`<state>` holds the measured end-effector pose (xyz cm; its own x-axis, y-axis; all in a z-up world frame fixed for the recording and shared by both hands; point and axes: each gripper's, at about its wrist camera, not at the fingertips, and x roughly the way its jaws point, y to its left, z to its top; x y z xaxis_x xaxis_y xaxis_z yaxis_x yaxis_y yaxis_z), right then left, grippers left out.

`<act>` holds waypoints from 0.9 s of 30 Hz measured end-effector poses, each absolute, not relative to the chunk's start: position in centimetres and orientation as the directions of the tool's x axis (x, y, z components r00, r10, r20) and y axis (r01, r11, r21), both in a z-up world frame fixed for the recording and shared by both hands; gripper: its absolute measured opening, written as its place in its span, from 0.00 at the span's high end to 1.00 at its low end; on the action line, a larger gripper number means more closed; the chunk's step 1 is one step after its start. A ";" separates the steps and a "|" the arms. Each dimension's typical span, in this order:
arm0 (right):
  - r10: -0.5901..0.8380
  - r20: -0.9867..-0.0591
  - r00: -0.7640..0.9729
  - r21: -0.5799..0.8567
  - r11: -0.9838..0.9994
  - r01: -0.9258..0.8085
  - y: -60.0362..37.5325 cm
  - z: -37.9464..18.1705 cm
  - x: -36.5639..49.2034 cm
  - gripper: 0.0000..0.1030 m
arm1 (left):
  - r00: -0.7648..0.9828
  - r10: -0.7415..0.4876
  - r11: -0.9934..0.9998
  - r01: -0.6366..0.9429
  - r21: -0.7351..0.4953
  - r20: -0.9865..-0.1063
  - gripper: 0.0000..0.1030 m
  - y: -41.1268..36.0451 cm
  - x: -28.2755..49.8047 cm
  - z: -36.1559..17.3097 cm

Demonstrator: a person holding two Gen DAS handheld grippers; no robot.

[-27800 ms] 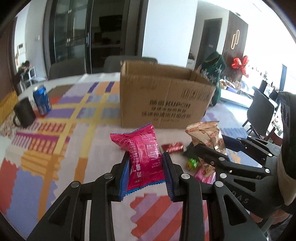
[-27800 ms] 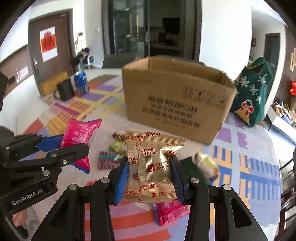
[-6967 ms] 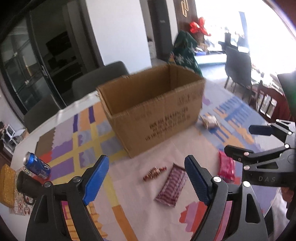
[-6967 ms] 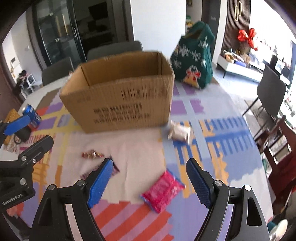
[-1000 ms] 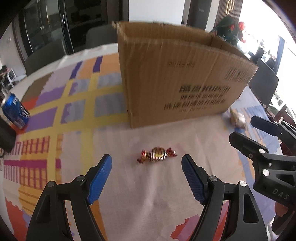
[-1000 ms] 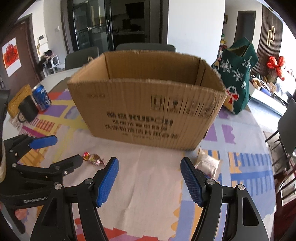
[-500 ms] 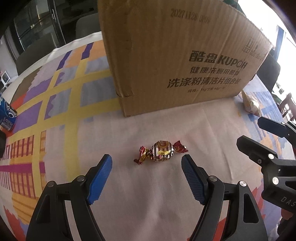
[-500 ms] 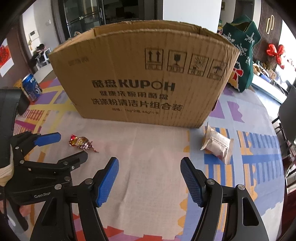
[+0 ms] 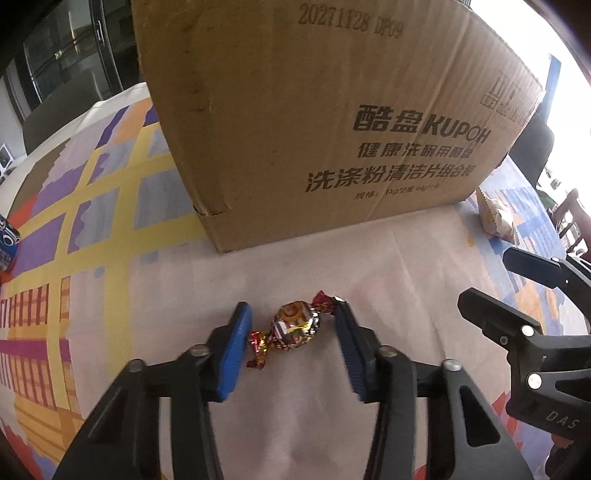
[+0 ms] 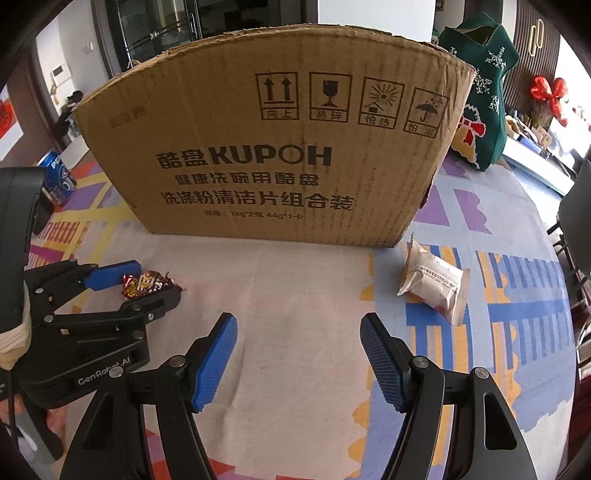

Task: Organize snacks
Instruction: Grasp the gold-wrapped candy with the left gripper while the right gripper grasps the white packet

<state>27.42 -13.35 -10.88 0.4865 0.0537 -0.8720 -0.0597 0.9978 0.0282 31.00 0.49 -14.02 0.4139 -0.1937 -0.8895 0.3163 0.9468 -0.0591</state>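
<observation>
The left gripper (image 9: 293,334) is low over the table (image 9: 295,413), and its jaws stand on both sides of a small candy (image 9: 293,326) without pressing it. A narrow gap shows at each blue ribbed pad, so they are partly closed but grip nothing. The candy is round in the middle, wrapped in shiny crinkled foil of red, gold and silver, with a twisted end at each side; one twisted end almost touches the right pad. It lies on the table just in front of the cardboard box (image 9: 332,122).

The right gripper (image 10: 297,354) has its jaws wide apart with only bare cloth between them. Ahead of it and to the right lies a white snack packet (image 10: 436,282), flat, crimped at the ends, near the right corner of the box.

The box is brown corrugated cardboard (printed with KUPOH and handling symbols). A tablecloth (image 10: 517,295) with blocks of purple, yellow, orange and blue covers the table. A blue soda can (image 10: 57,177) stands at the far left and a green knitted bag (image 10: 484,85) behind the box at right. Beyond are dark glass doors (image 10: 159,22).
</observation>
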 end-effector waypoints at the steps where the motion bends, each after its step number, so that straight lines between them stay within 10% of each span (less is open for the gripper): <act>1: 0.055 -0.872 0.486 0.029 0.998 -0.060 -13.4 -10.9 27.4 0.32 | 0.412 -0.200 0.946 0.316 -0.067 -0.889 0.69 0.5 30.9 -14.0; 27: 0.159 -0.789 0.593 0.091 0.986 -0.142 -20.4 -7.3 25.5 0.25 | 0.475 -0.289 0.948 0.262 -0.180 -0.831 0.76 -7.7 27.1 -9.4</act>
<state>25.51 -20.37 -7.31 0.5933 0.1587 -0.7892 -0.1422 0.9856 0.0913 27.15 -7.67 -9.43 0.4747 -0.2890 -0.8313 0.2616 0.9482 -0.1803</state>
